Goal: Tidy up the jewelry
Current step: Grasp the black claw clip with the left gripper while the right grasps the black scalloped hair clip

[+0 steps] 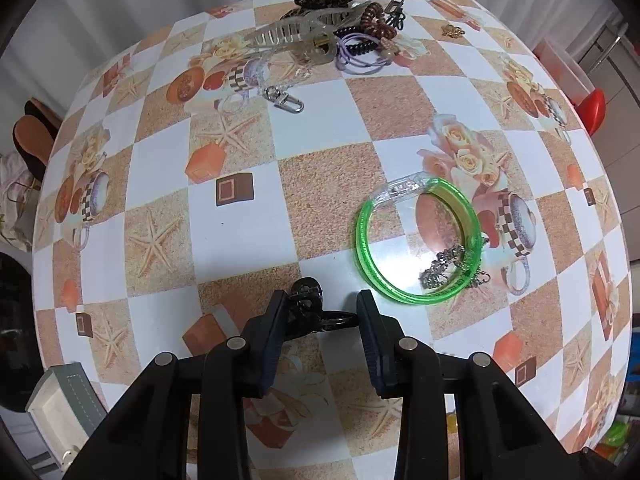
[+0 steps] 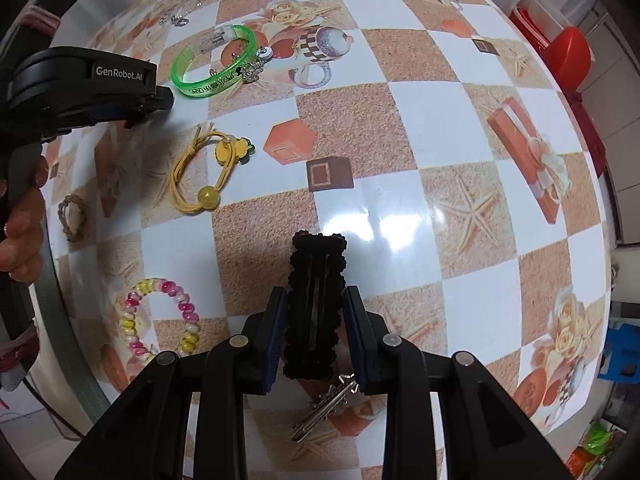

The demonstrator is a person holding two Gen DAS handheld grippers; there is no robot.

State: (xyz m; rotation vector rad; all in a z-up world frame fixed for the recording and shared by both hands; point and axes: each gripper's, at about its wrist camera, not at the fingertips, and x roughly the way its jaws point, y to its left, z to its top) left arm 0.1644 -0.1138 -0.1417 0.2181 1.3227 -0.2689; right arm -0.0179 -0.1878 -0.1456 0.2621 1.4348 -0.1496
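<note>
The left gripper (image 1: 320, 316) is narrowed around a small black claw hair clip (image 1: 310, 308); the pads touch its two ends, so I judge it is held. The right gripper (image 2: 314, 332) points down and its jaws press on the sides of a long black scalloped snap clip (image 2: 316, 300), just above the checked oilcloth table (image 2: 420, 128).

The sorting seems only at its beginning. A green transparent bangle (image 1: 418, 240) lies apart with a small metal chain (image 1: 448, 268) across it, and a tangled heap of hair claws and spiral ties (image 1: 340, 32) waits at the far edge. A yellow elastic tie with a bead (image 2: 204, 176), a pink-and-yellow bead bracelet (image 2: 160, 316) and a silver hairpin (image 2: 324, 408) are scattered – nothing is grouped yet. A grey-white box (image 1: 60, 412) stands at the table corner; probably the pieces go there.
</note>
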